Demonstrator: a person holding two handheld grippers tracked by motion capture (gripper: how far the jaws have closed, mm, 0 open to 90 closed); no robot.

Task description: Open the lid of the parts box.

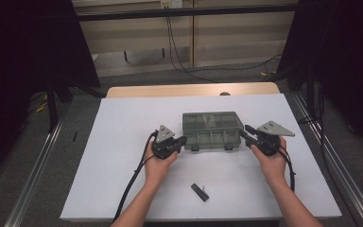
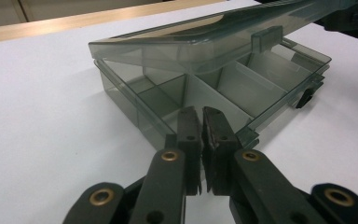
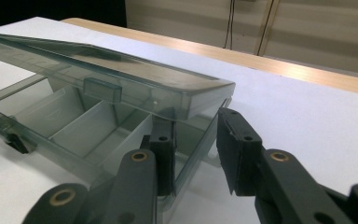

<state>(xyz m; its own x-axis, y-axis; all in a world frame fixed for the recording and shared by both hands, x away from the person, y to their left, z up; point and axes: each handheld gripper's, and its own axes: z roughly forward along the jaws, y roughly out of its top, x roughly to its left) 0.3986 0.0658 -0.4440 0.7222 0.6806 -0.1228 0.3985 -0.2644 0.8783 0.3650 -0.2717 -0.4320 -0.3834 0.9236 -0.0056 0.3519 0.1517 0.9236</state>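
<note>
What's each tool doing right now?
Left tool: shut on the smoky transparent plastic compartment box's wall.
Right tool: open, straddling the box's corner wall.

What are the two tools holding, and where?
The left tool pinches the near corner wall of the compartment box. The right tool straddles the box's opposite corner with jaws apart, holding nothing. The lid stands ajar.

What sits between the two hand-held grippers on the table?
A smoky transparent plastic compartment box, lid ajar, lies between the left hand-held gripper and the right one, per the high view.
</note>
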